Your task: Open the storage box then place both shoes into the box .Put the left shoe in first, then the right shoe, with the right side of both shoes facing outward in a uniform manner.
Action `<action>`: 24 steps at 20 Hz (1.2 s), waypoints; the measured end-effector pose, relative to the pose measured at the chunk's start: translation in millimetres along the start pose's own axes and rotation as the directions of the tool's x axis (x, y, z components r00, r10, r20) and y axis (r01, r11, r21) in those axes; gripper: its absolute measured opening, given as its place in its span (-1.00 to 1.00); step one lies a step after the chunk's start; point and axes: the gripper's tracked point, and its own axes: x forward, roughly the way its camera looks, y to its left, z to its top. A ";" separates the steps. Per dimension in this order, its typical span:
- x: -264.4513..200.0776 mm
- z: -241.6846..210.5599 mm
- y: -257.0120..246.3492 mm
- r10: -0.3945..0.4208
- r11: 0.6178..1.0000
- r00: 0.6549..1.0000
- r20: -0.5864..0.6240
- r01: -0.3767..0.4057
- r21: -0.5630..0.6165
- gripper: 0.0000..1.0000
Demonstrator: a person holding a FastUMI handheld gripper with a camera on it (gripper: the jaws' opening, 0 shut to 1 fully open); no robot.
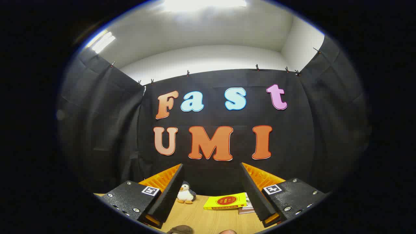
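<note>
Wooden worktop (211, 221) at the foot of a black cloth booth wall (211, 175), pale grain running toward the camera. Tongs (211, 195) raised and level, spread wide, nothing gripped, both fingers clear of every object. Between the fingers and beyond them, against the cloth: small plush penguin (186, 194) (white belly, orange feet and beak) standing upright just beside the left finger. To its right, yellow book (226, 201) lying flat with a red round emblem on the cover, near the right finger; second, paler book or booklet (246, 208) partly tucked under it, hard against that finger. At the very near edge of the worktop, low between the fingers: rounded brownish shape (180, 229), possibly part of a shoe, too cropped to tell, and beside it a smaller rounded tip (228, 231), likewise unidentifiable. Above the cloth, white wall and ceiling (208, 32) with bright light panels.
</note>
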 end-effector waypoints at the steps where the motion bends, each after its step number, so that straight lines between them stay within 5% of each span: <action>1: 1.0 0.2 -0.9 -0.004 1.000 1.000 0.000 0.004 -0.001 1.00; 19: 10.0 -0.1 12.5 -0.024 1.000 1.000 0.006 0.024 -0.008 1.00; 24: 5.3 -22.2 26.2 0.026 0.999 0.998 -0.063 -0.024 0.025 1.00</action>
